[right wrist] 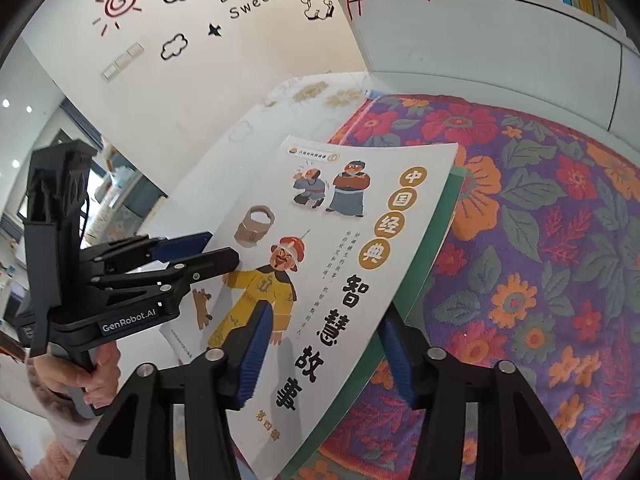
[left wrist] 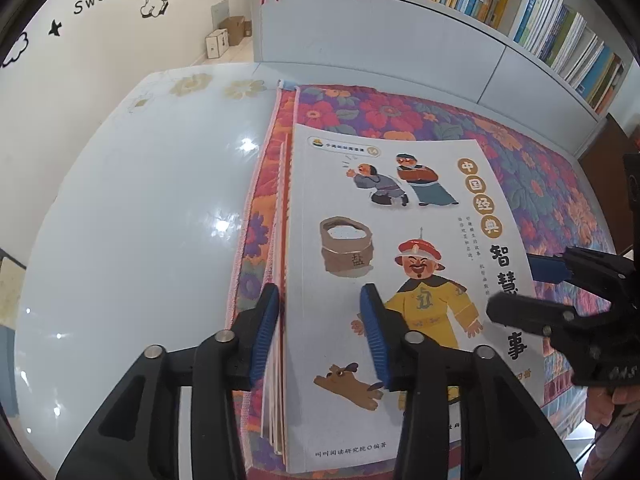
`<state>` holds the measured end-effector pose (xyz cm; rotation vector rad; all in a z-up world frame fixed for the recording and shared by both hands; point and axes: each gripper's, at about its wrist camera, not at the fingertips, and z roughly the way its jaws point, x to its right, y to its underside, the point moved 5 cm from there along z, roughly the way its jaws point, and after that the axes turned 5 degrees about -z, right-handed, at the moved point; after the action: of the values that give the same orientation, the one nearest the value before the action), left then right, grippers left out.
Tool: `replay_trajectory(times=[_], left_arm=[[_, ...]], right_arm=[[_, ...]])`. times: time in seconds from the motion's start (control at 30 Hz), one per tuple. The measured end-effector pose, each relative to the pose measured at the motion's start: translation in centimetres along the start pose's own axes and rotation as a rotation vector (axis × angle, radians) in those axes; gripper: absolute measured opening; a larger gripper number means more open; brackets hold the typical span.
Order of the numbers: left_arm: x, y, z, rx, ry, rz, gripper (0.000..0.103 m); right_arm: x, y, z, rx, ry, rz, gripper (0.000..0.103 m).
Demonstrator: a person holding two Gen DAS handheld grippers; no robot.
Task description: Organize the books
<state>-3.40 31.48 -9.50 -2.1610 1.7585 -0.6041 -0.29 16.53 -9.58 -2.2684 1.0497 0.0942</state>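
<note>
A stack of thin picture books lies on a floral cloth; the top book point(left wrist: 400, 280) has a white cover with cartoon figures and Chinese title, and also shows in the right wrist view point(right wrist: 340, 264). My left gripper point(left wrist: 320, 332) is open, its jaws straddling the stack's left (spine) edge, one finger outside, one over the cover. My right gripper point(right wrist: 324, 356) is open, its jaws straddling the stack's right edge, where a green book point(right wrist: 436, 240) shows beneath. The left gripper shows in the right wrist view point(right wrist: 216, 248); the right gripper shows in the left wrist view point(left wrist: 516, 288).
The floral cloth point(left wrist: 520, 168) covers part of a glossy white table point(left wrist: 140, 220). A white cabinet point(left wrist: 380, 28) stands behind, with a shelf full of upright books point(left wrist: 540, 20). Cardboard boxes point(left wrist: 224, 36) sit on the floor by the decorated wall.
</note>
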Motion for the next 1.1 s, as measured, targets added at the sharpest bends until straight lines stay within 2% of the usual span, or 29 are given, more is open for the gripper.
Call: replay_trajectory(times=[0.13, 0.27, 0.37, 0.47, 0.57, 0.63, 0.8, 0.87, 0.93, 1.0, 1.1], left_arm=[[-0.2, 0.0, -0.5, 0.024, -0.051, 0.003, 0.049], [-0.1, 0.0, -1.2, 0.044, -0.064, 0.004, 0.063], [0.1, 0.1, -1.8, 0.058, -0.091, 0.006, 0.068], [0.1, 0.2, -2.3, 0.057, -0.102, -0.02, 0.077], [0.4, 0.2, -3.0, 0.064, -0.137, -0.031, 0.077], [1.1, 0.5, -3.8, 0.079, -0.15, -0.026, 0.082], [3.2, 1.6, -5.2, 0.115, -0.201, -0.051, 0.101], [4.6, 2.5, -5.5, 0.131, -0.198, -0.065, 0.101], [7.0, 3.6, -5.5, 0.132, -0.166, -0.05, 0.101], [9.4, 4.7, -5.3, 0.13, -0.144, -0.03, 0.101], [12.7, 6.4, -5.1, 0.133, -0.117, -0.009, 0.101]], right_arm=[[-0.5, 0.2, 0.0, -0.033, 0.028, -0.001, 0.067], [-0.2, 0.5, -0.2, -0.057, 0.063, 0.007, 0.067], [0.3, 0.5, -0.6, -0.051, 0.061, 0.02, 0.067], [1.3, 0.8, -1.1, -0.048, 0.053, 0.067, 0.067], [2.5, 1.1, -1.7, -0.048, 0.027, 0.127, 0.067], [3.4, 1.4, -2.3, -0.048, 0.022, 0.163, 0.067], [4.1, 1.8, -5.2, -0.025, 0.051, 0.154, 0.068], [4.0, 1.9, -7.0, 0.01, 0.052, 0.129, 0.072], [4.0, 2.4, -9.5, 0.064, 0.113, 0.082, 0.092], [4.3, 3.3, -12.2, 0.125, 0.192, 0.041, 0.095], [5.7, 5.6, -14.8, 0.168, 0.269, 0.055, 0.1]])
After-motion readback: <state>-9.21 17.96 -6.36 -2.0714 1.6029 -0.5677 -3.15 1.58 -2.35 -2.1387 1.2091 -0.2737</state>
